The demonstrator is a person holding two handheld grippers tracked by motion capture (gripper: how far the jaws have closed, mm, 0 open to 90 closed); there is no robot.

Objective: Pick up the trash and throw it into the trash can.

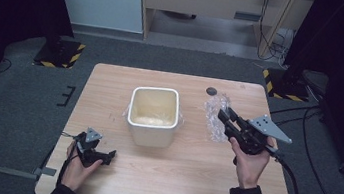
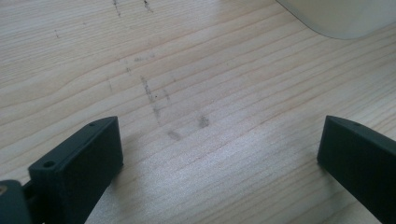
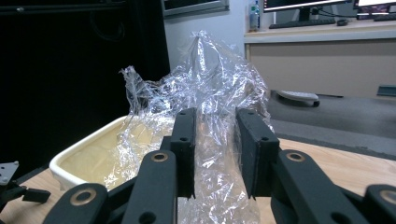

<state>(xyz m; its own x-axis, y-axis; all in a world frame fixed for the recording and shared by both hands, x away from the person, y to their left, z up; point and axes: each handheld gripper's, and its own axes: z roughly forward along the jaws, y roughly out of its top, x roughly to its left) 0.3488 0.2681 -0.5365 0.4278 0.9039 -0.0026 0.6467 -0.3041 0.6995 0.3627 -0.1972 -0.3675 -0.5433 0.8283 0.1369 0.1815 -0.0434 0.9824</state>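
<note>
A crumpled sheet of clear plastic wrap (image 1: pixel 216 117) hangs off the table to the right of a white rectangular tub (image 1: pixel 153 116). My right gripper (image 1: pixel 222 114) is shut on the plastic wrap; in the right gripper view the film (image 3: pixel 205 88) bunches up between the two black jaws and rises above them, with the tub (image 3: pixel 88 156) beyond at the left. My left gripper (image 1: pixel 110 156) rests low at the table's front left, jaws wide open over bare wood (image 2: pixel 210 116) with nothing between them. The tub's corner (image 2: pixel 341 18) lies at the top right of the left gripper view.
The wooden table (image 1: pixel 110 89) stands on grey floor. A small dark disc (image 1: pixel 211 90) lies near its far edge. Cables (image 1: pixel 307 125) trail off the table's right side. Desks and cupboards stand far behind.
</note>
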